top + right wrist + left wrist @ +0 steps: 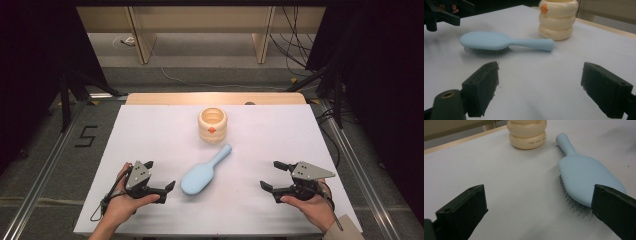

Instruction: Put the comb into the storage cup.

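A light blue hairbrush [202, 174] lies bristles down on the white table [150, 130], its handle aimed at the cream cup [212, 125] just beyond it. The left gripper [161, 176], jaws spread and empty, hovers just left of the hairbrush; the right gripper [274, 175], likewise spread and empty, sits well to its right.

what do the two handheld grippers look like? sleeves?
Left gripper and right gripper: black bodies, two blocky black jaws, grey three-cornered plate on top, dark trailing cable. A beige sleeve shows at the right wrist. The left forearm is bare.
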